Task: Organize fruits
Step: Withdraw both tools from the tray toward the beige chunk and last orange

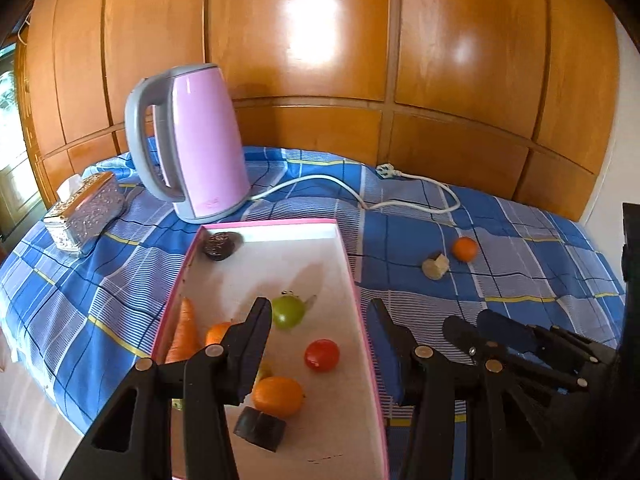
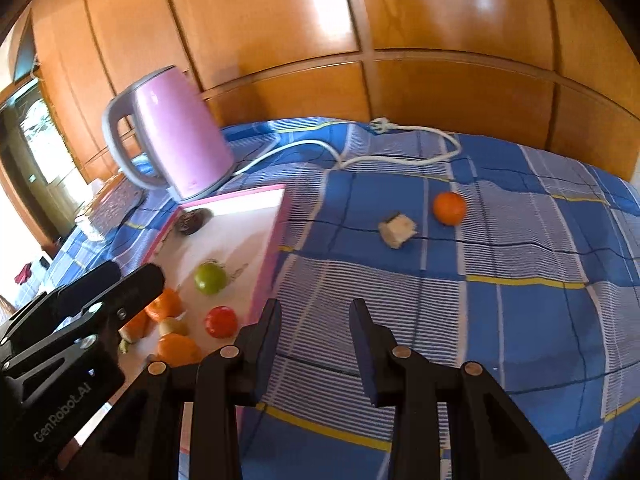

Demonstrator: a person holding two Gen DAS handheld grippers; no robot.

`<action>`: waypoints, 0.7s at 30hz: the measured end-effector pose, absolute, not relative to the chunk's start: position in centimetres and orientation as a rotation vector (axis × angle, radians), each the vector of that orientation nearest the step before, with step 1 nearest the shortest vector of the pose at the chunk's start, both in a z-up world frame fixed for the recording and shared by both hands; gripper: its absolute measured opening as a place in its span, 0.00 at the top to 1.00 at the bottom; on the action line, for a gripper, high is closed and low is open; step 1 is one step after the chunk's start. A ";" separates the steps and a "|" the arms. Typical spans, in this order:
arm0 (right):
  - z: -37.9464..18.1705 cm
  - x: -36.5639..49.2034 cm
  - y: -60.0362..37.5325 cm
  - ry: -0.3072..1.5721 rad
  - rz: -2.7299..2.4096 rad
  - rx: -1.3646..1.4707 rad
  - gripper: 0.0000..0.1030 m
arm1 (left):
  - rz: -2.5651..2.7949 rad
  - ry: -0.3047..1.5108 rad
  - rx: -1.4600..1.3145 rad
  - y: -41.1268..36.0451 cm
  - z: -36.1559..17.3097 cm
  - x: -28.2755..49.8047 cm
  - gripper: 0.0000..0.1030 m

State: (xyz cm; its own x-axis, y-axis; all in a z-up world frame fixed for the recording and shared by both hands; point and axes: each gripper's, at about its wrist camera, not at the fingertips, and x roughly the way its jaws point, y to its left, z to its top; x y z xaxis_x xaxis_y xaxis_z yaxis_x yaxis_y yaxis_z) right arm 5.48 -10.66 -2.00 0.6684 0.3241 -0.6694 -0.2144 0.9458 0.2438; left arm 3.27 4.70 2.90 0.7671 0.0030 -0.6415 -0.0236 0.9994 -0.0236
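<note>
A pink-rimmed white box (image 1: 344, 248) lies on the blue plaid cloth and holds a green apple (image 1: 289, 312), a red tomato (image 1: 322, 355), an orange (image 1: 278, 397), a carrot (image 1: 183, 336), a dark block (image 1: 260, 428) and a dark round fruit (image 1: 220, 245). My left gripper (image 1: 320, 320) hangs open and empty over the box. An orange (image 2: 449, 208) and a beige chunk (image 2: 397, 229) lie on the cloth right of the box (image 2: 276, 220). My right gripper (image 2: 314, 316) is open and empty above the cloth, well short of them; it also shows in the left wrist view (image 1: 476, 324).
A pink electric kettle (image 1: 200, 140) stands behind the box, its white cord and plug (image 1: 386, 171) trailing right along the cloth. A silver tissue box (image 1: 86, 210) sits at the left. A wooden panelled wall (image 1: 320, 40) closes the back.
</note>
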 end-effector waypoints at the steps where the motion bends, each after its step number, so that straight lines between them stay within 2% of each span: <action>1: -2.1 5.6 -11.2 0.784 0.293 0.158 0.65 | 0.011 0.698 -0.028 4.5 2.8 3.3 0.52; 21: -3.3 6.9 -15.8 0.802 0.181 0.219 0.65 | -0.038 0.743 0.008 1.0 1.7 5.2 0.51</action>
State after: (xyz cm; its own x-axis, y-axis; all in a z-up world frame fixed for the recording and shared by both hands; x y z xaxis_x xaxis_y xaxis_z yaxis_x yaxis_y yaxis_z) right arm 6.85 -15.80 -3.31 0.6818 0.2421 -0.6903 -0.0769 0.9621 0.2615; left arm 5.15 1.04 1.73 0.7361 -0.0318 -0.6761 0.0377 0.9993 -0.0059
